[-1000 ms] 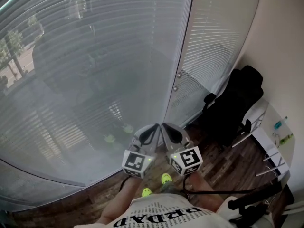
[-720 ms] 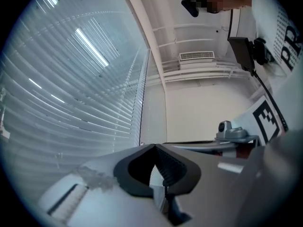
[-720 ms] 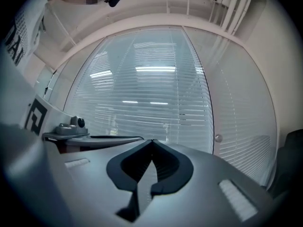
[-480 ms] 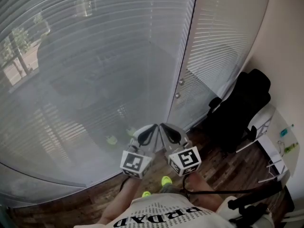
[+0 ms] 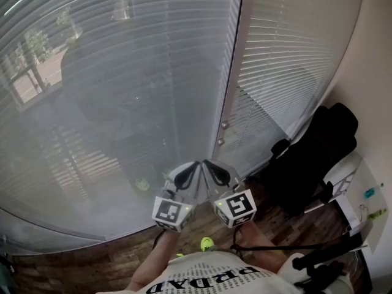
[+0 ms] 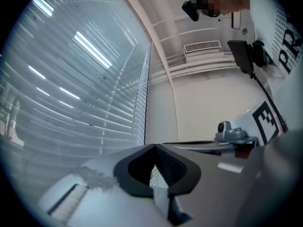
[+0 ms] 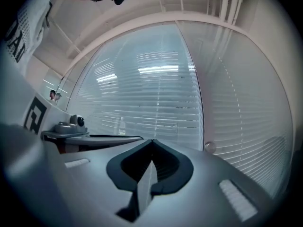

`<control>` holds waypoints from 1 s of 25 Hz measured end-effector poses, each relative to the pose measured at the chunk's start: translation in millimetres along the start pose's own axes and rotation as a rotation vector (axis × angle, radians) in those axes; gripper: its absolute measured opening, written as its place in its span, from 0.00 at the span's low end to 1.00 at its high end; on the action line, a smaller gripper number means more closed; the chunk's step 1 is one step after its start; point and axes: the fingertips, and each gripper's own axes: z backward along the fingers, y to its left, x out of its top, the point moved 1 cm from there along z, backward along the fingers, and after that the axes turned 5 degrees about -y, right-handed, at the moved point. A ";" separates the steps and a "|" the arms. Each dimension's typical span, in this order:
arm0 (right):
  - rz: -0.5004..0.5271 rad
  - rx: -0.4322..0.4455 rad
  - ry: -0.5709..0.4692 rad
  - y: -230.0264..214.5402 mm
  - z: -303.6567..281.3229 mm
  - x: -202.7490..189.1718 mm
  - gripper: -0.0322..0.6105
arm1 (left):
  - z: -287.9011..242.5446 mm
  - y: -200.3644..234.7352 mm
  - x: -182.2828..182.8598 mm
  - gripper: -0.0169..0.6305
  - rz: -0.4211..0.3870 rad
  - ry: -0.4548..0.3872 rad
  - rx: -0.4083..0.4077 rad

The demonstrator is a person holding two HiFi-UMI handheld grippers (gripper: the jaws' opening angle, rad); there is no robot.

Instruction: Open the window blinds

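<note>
The window blinds (image 5: 122, 90) hang lowered across the whole glass ahead of both tools, with a second slatted panel (image 5: 288, 60) ahead and to the right of the right tool. Since a second ago I read the view as swung: the upright frame post (image 5: 231, 72) between the panels now runs more nearly straight up from the tool tips. The black office chair (image 5: 318, 152), off to the right of the right gripper, has slid toward the picture's right edge. The left gripper (image 5: 195, 164) and right gripper (image 5: 207, 164) remain side by side, tips almost touching, aimed at the foot of the post. The left gripper's jaws (image 6: 152, 148) are pressed together with nothing between them; the right gripper's jaws (image 7: 152, 142) are likewise pressed together and empty, as before. The two round knobs (image 5: 224, 125) on the post now sit closer above the tips.
</note>
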 end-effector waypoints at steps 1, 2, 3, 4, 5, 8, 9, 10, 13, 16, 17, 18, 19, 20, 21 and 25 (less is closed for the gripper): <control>0.002 0.013 -0.001 -5.8 -1.8 -0.7 0.06 | -5.7 0.2 -1.4 0.01 -0.003 0.000 0.011; 0.001 0.025 -0.002 -11.2 -3.7 -1.7 0.06 | -10.8 0.7 -2.7 0.01 -0.006 0.001 0.021; -0.001 0.037 -0.005 -16.0 -5.7 -2.4 0.06 | -15.4 1.6 -4.3 0.01 -0.013 0.004 0.030; -0.004 0.047 -0.006 -20.3 -7.7 -2.6 0.06 | -19.4 2.7 -6.6 0.01 -0.026 0.009 0.036; -0.007 0.056 -0.008 -24.3 -9.5 -2.5 0.06 | -23.0 3.9 -9.0 0.01 -0.043 0.014 0.042; 0.014 0.071 -0.020 -34.4 -13.1 -3.9 0.06 | -33.2 6.8 -13.0 0.01 -0.082 0.015 0.069; 0.029 0.071 -0.023 -37.1 -14.0 -3.4 0.06 | -37.0 6.8 -11.3 0.01 -0.078 0.007 0.085; 0.042 0.070 -0.025 -39.2 -14.4 -2.7 0.06 | -40.6 6.3 -9.9 0.01 -0.074 0.000 0.098; 0.055 0.059 -0.008 -44.1 -13.9 -4.2 0.06 | -47.5 4.8 -13.9 0.01 -0.081 0.007 0.104; 0.087 0.033 0.013 -51.6 -14.8 -7.6 0.06 | -53.5 5.5 -22.6 0.01 -0.112 0.047 0.081; 0.098 0.023 0.018 -54.2 -15.7 -8.4 0.06 | -56.1 6.1 -23.8 0.01 -0.122 0.056 0.072; 0.110 0.015 0.023 -56.4 -16.7 -9.0 0.06 | -58.7 6.7 -23.9 0.01 -0.127 0.057 0.064; 0.121 0.007 0.026 -58.2 -17.9 -9.3 0.06 | -61.1 7.6 -23.8 0.01 -0.130 0.056 0.059; 0.134 0.000 0.029 -59.8 -19.0 -9.4 0.06 | -63.0 8.6 -24.5 0.01 -0.136 0.059 0.053; 0.149 -0.007 0.031 -61.6 -20.0 -9.4 0.06 | -64.6 9.6 -25.6 0.01 -0.144 0.063 0.047; 0.230 -0.045 0.035 -76.7 -25.0 -9.4 0.23 | -69.3 15.6 -27.1 0.01 -0.148 0.067 0.045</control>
